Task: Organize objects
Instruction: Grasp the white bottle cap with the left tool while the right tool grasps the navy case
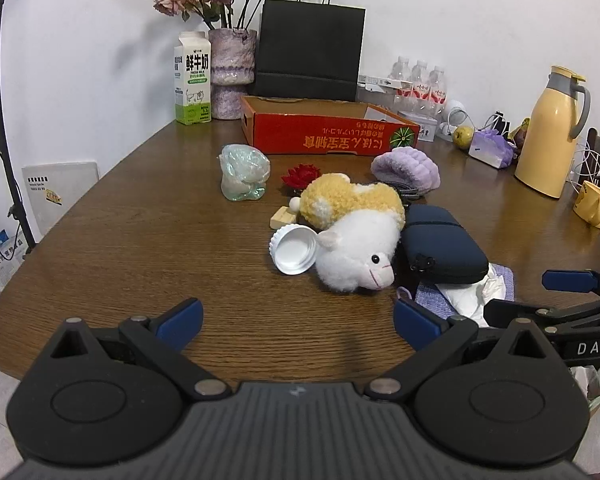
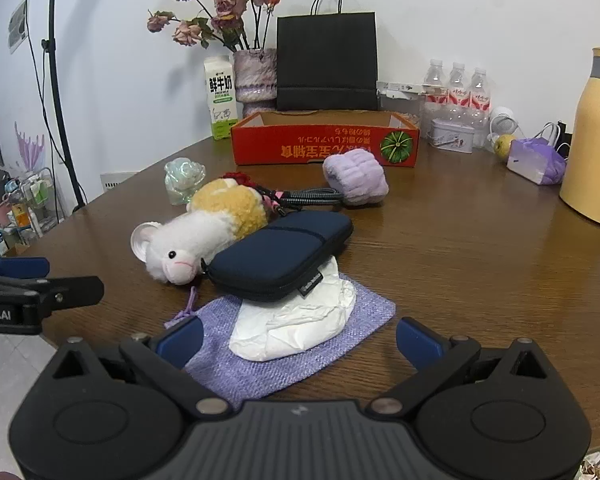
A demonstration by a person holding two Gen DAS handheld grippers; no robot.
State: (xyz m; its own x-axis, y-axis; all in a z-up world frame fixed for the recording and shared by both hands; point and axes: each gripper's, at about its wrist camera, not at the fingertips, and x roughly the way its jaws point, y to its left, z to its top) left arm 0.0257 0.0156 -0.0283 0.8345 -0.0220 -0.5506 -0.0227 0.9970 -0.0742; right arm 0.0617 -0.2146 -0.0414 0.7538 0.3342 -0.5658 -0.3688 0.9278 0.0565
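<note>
From the left wrist view, the left hand-held gripper [image 1: 298, 320] hovers level over the near edge of the brown counter [image 1: 140, 240], its blue-padded fingers [image 1: 180, 318] spread wide with nothing between them. Straight ahead of it lies a plush sheep [image 1: 356, 232] on its side, its long axis running away from the gripper: the white head points back toward the gripper and slightly right, the yellow woolly body lies farther off. A white cap [image 1: 294, 249] touches the sheep's head on the left, open side up. A dark blue zip case [image 1: 440, 246] lies just right of the sheep, tilted, its near end propped on crumpled white paper [image 1: 476, 296]. Farther ahead sits a red cardboard tray [image 1: 324, 132], its long side across the view. The right hand-held gripper [image 1: 540, 296] enters from the right edge, fingers apart. From the right wrist view, the right hand-held gripper [image 2: 300, 338] is likewise wide open and empty, held level just before a lilac woven pouch [image 2: 284, 356] that lies flat between its fingers. The white paper [image 2: 296, 328] rests on the pouch, and the zip case [image 2: 280, 256] leans on the paper, its long axis slanting away to the right. The sheep [image 2: 204, 236] lies ahead-left, face toward the gripper.
</note>
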